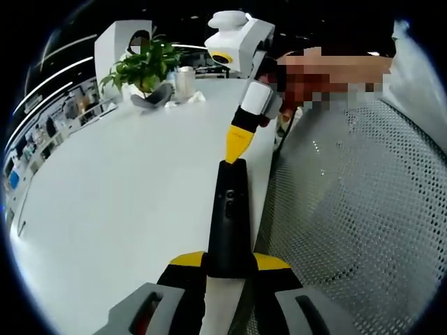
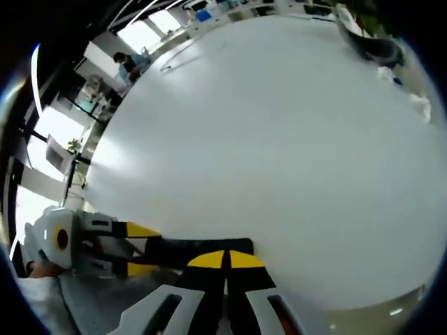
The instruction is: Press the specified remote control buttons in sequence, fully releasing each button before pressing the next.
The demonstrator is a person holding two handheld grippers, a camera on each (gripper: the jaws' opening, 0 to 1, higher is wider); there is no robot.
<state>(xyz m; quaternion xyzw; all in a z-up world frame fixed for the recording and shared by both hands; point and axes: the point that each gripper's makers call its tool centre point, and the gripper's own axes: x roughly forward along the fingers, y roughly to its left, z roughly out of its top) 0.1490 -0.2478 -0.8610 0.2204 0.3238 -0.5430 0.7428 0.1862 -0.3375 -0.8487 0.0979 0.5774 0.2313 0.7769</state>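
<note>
**Spotter:** While you hold things as they are, start with the biggest item: the white bench (image 1: 126, 209) runs wide and bare away from you. Its near edge passes just beside the remote, with the grey mesh seat (image 1: 363, 230) beyond that edge. So you have open room over the bench side and none to spare on the mesh side.

**Operator:** And the clutter?

**Spotter:** It sits well apart, at the far end: a potted plant (image 1: 143, 66), a metal cup (image 1: 184, 82) and a dark curved object beside them. None of that crowds your working space.

**Operator:** Where is the remote?

**Spotter:** The black remote (image 1: 229, 223) is clamped between the jaws of your left hand-held gripper (image 1: 229, 269), closed on its lower end, with the remote pointing straight away from you. In the right gripper view it lies dark and sideways (image 2: 199, 248) just ahead of your right hand-held gripper (image 2: 225, 262), whose yellow tips are drawn together with nothing between them.

**Operator:** How far along am I?

**Spotter:** Your right tip (image 1: 236, 139) meets the far end of the remote, so I judge you are at a press. I cannot tell which button, nor how many are done. Nothing shows a final state, so count the sequence as unfinished, and lift fully clear before the next one.
</note>
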